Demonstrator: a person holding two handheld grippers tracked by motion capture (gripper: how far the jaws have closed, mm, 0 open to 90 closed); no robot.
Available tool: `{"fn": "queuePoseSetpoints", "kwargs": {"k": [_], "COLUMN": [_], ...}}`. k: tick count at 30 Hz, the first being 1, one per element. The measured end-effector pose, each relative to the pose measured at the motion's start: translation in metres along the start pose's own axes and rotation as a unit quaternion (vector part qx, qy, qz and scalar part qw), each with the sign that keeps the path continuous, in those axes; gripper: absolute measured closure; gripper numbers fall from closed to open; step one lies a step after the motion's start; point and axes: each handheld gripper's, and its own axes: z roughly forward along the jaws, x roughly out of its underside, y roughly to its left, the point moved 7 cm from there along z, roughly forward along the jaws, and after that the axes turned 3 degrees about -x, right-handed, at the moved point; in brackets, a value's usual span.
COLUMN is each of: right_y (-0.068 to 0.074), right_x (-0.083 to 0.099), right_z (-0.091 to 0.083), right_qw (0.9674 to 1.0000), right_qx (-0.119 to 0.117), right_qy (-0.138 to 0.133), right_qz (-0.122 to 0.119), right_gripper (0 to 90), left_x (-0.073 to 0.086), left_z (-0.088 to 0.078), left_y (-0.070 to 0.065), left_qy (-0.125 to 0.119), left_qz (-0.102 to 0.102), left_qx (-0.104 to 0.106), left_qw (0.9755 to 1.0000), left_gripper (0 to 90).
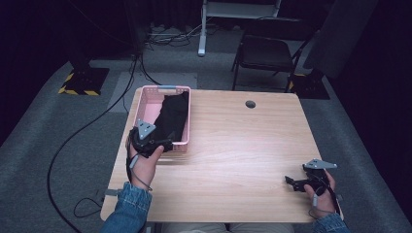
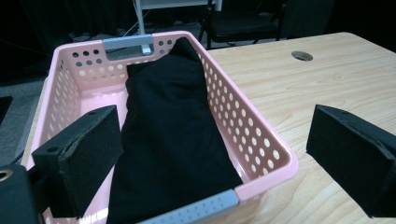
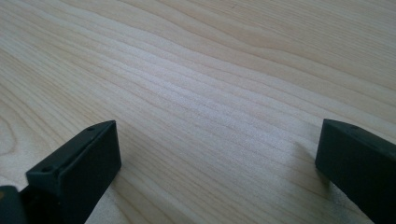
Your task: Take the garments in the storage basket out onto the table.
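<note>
The left gripper (image 1: 156,146) is held at the near end of the pink basket (image 2: 261,149), jaws spread wide with nothing between them, apparently lined up for a grab. The black cloth (image 2: 173,140) is seen lying inside the basket, at the table's (image 1: 233,145) far left. At the near right, the right gripper (image 1: 299,182) is parked low over bare wood, jaws likewise released.
</note>
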Motion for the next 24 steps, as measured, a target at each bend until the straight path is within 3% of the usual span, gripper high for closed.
{"fn": "queuePoseSetpoints", "kwargs": {"k": [13, 24], "right_y": [0.000, 0.000], "right_x": [0.000, 0.000], "right_z": [0.000, 0.000], "right_qw": [1.0000, 1.0000], "right_qx": [0.000, 0.000], "right_qy": [0.000, 0.000], "right_qz": [0.000, 0.000], "right_gripper": [0.0, 0.0], "left_x": [-0.010, -0.019], "left_z": [0.022, 0.039], "left_y": [0.003, 0.013], "left_qy": [0.015, 0.018], "left_qz": [-0.001, 0.001], "left_qx": [0.008, -0.007], "left_qw": [0.9999, 0.9998], "left_gripper": [3.1, 3.0]}}
